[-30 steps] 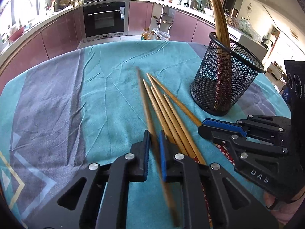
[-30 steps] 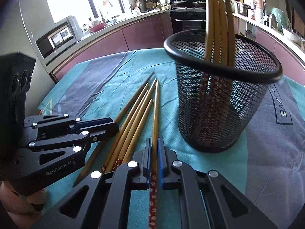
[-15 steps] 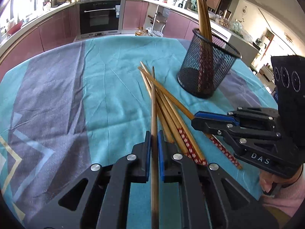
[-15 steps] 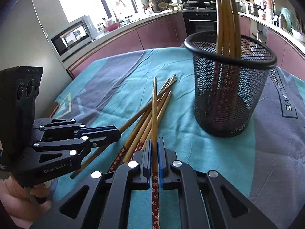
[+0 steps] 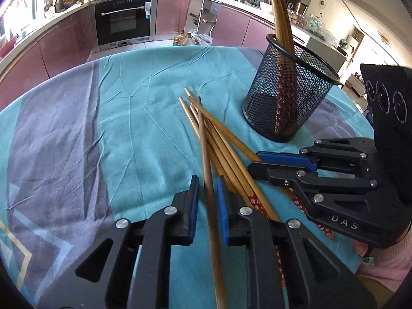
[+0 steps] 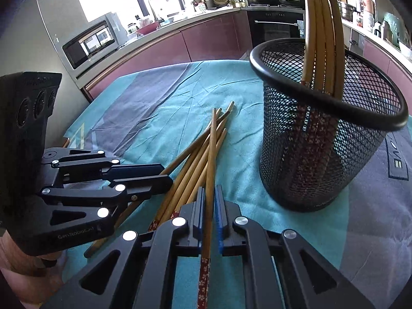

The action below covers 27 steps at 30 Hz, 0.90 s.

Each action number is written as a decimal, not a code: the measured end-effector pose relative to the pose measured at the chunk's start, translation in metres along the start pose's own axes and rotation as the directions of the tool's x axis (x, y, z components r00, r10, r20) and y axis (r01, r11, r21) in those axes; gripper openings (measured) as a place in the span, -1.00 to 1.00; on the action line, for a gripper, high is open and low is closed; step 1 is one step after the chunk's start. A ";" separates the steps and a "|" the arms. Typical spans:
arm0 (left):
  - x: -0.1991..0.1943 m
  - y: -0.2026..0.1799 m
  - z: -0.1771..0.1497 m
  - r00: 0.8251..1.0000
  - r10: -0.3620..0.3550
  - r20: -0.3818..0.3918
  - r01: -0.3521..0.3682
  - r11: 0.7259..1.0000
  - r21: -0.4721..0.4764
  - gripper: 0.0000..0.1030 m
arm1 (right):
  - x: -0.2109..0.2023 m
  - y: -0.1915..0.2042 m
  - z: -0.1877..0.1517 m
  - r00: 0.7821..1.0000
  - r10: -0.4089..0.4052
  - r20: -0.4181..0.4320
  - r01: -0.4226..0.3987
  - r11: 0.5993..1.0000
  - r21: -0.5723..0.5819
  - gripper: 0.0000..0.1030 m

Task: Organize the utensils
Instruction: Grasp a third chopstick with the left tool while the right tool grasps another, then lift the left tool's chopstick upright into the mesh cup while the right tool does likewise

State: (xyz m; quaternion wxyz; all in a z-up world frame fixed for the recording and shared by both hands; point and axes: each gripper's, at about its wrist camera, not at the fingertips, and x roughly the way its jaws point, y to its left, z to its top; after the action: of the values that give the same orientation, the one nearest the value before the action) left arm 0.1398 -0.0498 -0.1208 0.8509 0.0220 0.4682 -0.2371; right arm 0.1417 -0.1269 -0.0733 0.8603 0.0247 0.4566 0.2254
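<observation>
Several bamboo chopsticks (image 5: pixel 219 139) lie in a loose pile on the teal cloth, left of a black mesh holder (image 5: pixel 288 97) that has several chopsticks standing in it. My left gripper (image 5: pixel 208 193) has its jaws parted around one chopstick (image 5: pixel 204 149) that lies between them, not clamped. My right gripper (image 6: pixel 209 200) is shut on a chopstick with a red flowered end (image 6: pixel 211 154). The pile (image 6: pixel 190 164) and the holder (image 6: pixel 324 134) also show in the right wrist view. Each gripper shows in the other's view, the left (image 6: pixel 164 173) and the right (image 5: pixel 253 161).
The teal and grey tablecloth (image 5: pixel 128 134) covers the round table, with open cloth left of the pile. Kitchen cabinets and an oven (image 5: pixel 123 23) stand beyond the far edge. A microwave (image 6: pixel 90 43) sits at the back left.
My left gripper's jaws have opened from around its chopstick, which now lies loose between them. Both grippers have dropped lower toward the pile. The right stays shut on its chopstick.
</observation>
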 end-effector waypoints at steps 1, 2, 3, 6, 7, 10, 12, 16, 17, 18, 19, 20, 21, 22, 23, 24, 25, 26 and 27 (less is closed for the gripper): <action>0.001 0.001 0.002 1.000 -0.001 -0.002 0.001 1.000 -0.004 -0.76 | -0.001 -0.001 0.000 1.000 0.003 0.003 -0.003 1.000 0.005 -0.88; 0.001 0.001 0.003 1.000 0.006 -0.002 -0.006 1.000 -0.009 -0.80 | -0.002 -0.001 -0.001 1.000 0.004 0.007 -0.004 1.000 0.004 -0.89; 0.001 0.001 0.004 1.000 0.010 0.002 -0.010 1.000 -0.018 -0.84 | -0.005 -0.001 -0.002 1.000 0.003 0.016 -0.003 1.000 0.003 -0.89; -0.004 0.001 0.004 1.000 0.010 0.021 -0.009 1.000 -0.028 -0.85 | -0.016 -0.001 -0.002 0.999 0.018 0.048 -0.018 1.000 0.004 -0.89; -0.009 0.001 0.004 0.999 -0.003 0.032 0.004 1.000 -0.031 -0.85 | -0.021 -0.001 -0.002 0.998 0.020 0.062 -0.020 1.000 0.000 -0.89; -0.025 -0.003 0.008 0.997 -0.035 0.073 0.037 0.999 -0.033 -0.85 | -0.041 0.000 0.001 0.994 0.022 0.108 -0.021 1.000 -0.016 -0.89; -0.039 -0.005 0.012 0.992 -0.065 0.107 0.069 0.997 -0.029 -0.85 | -0.058 -0.001 0.003 0.989 0.021 0.146 -0.018 1.000 -0.023 -0.89; -0.071 -0.012 0.023 0.977 -0.113 0.182 0.117 0.993 -0.008 -0.85 | -0.088 -0.007 0.008 0.975 0.017 0.223 -0.015 1.000 -0.015 -0.88; -0.078 -0.013 0.025 0.973 -0.123 0.196 0.126 0.992 -0.002 -0.85 | -0.095 -0.009 0.010 0.970 0.017 0.242 -0.014 1.000 -0.011 -0.88; -0.085 -0.016 0.028 0.967 -0.136 0.214 0.138 0.990 0.005 -0.85 | -0.102 -0.012 0.011 0.966 0.014 0.258 -0.013 1.000 -0.008 -0.88; -0.091 -0.017 0.030 0.963 -0.148 0.226 0.149 0.989 0.012 -0.85 | -0.108 -0.014 0.013 0.961 0.012 0.278 -0.011 1.000 -0.005 -0.88; -0.097 -0.019 0.033 0.958 -0.161 0.239 0.161 0.987 0.020 -0.85 | -0.113 -0.016 0.014 0.956 0.013 0.292 -0.013 1.000 -0.002 -0.88; -0.102 -0.021 0.035 0.953 -0.170 0.250 0.169 0.985 0.026 -0.85 | -0.118 -0.019 0.015 0.953 0.016 0.302 -0.016 1.000 -0.001 -0.88; -0.107 -0.022 0.038 0.947 -0.183 0.262 0.181 0.983 0.032 -0.85 | -0.122 -0.022 0.017 0.950 0.014 0.311 -0.015 1.000 0.000 -0.88; -0.112 -0.024 0.041 0.943 -0.190 0.272 0.187 0.982 0.038 -0.85 | -0.124 -0.023 0.018 0.948 0.014 0.318 -0.015 1.000 0.000 -0.88; -0.116 -0.026 0.044 0.939 -0.195 0.283 0.191 0.981 0.041 -0.85 | -0.125 -0.024 0.020 0.947 0.015 0.322 -0.015 1.000 -0.003 -0.88; -0.121 -0.027 0.047 0.935 -0.196 0.295 0.191 0.981 0.043 -0.85 | -0.127 -0.027 0.022 0.945 0.014 0.327 -0.014 1.000 -0.003 -0.88; -0.125 -0.028 0.047 0.932 -0.198 0.304 0.193 0.980 0.047 -0.85 | -0.129 -0.029 0.024 0.943 0.015 0.334 -0.016 1.000 0.000 -0.88; -0.128 -0.029 0.051 0.928 -0.202 0.313 0.197 0.979 0.049 -0.85 | -0.131 -0.031 0.026 0.939 0.017 0.342 -0.020 1.000 0.004 -0.88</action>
State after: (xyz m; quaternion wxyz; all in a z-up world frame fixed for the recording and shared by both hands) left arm 0.1099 -0.0400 0.0164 0.8862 -0.0569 0.3237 -0.3266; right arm 0.1109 -0.2044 0.0353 0.9243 0.0710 0.3007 0.2241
